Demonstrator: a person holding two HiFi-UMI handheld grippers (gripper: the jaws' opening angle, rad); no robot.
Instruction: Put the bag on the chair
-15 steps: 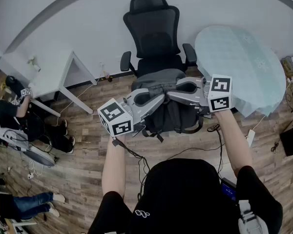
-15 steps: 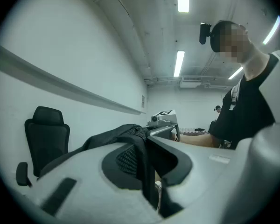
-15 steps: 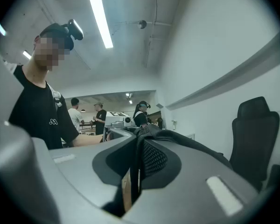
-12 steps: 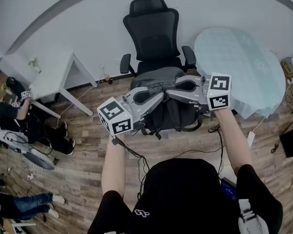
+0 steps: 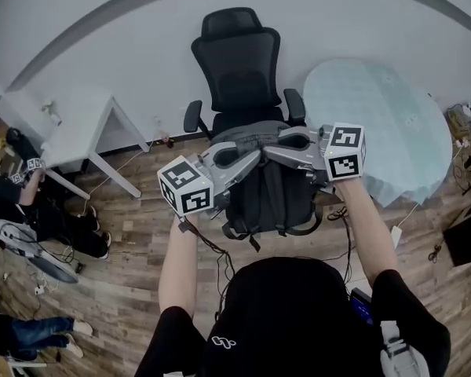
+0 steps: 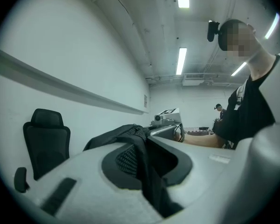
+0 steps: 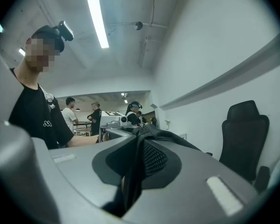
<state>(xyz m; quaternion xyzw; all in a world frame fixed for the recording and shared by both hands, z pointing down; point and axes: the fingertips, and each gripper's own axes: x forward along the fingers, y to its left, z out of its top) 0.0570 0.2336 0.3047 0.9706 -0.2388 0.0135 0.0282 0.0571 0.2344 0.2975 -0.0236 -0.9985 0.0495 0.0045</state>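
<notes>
A black backpack hangs in the air just in front of the black office chair, its top near the seat's front edge. My left gripper is shut on the bag's shoulder strap at the upper left. From the other side, my right gripper is shut on the other strap. The two grippers point toward each other above the bag. In the left gripper view the chair stands at the left; in the right gripper view the chair stands at the right. Loose straps dangle below the bag.
A round table with a pale green cloth stands right of the chair. A white desk is at the left by the wall. People sit at the far left. Cables run across the wooden floor.
The bag and both grippers have come closer to the chair, and the bag now hangs lower in view, showing more of its front.
</notes>
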